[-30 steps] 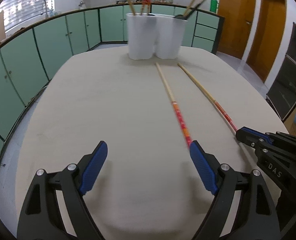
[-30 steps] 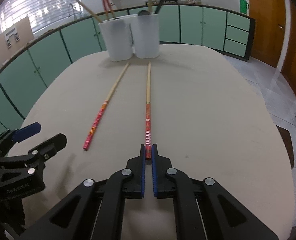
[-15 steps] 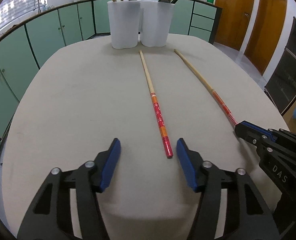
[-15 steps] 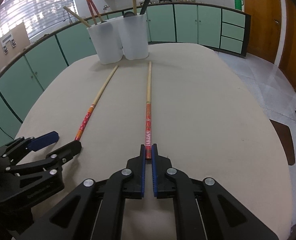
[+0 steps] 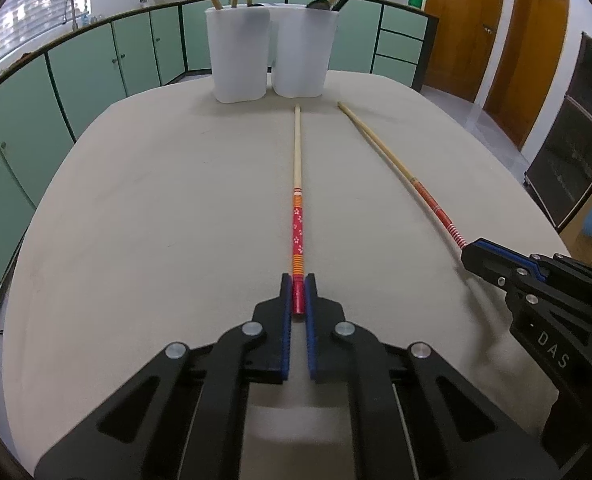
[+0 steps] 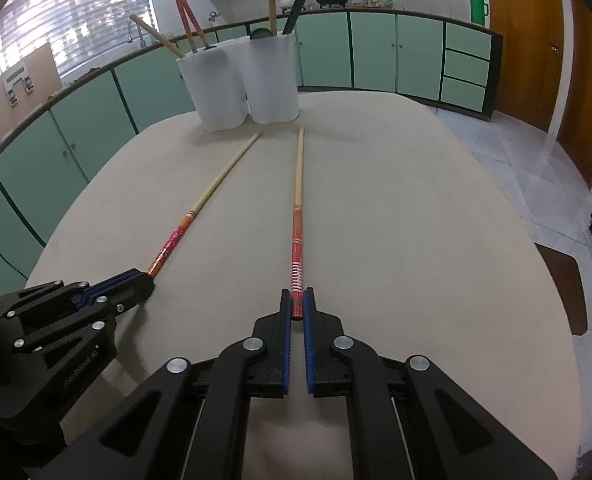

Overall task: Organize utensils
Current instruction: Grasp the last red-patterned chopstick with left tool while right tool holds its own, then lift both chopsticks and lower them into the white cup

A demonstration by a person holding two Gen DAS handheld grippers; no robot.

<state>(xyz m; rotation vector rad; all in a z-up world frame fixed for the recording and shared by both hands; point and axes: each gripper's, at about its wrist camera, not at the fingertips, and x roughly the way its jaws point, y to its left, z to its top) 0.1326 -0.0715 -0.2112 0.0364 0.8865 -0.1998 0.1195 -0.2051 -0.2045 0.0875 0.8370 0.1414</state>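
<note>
L gripper (image 5: pixel 298 294) is clenched on the red butt end of the flower-pattern chopstick (image 5: pixel 297 184), which lies flat on the beige table (image 5: pixel 136 220) w/ its bare wood tip pointing at the two white holders (image 5: pixel 270 52). R gripper (image 6: pixel 297 306) grips the red end of the striped chopstick (image 6: pixel 297 216) the same way; stick runs straight fwd from the pads (image 6: pixel 285 320) toward the holders, tip stopping just short. Both sticks lie roughly side by side, well apart, each butt seated between its own pads.
</note>
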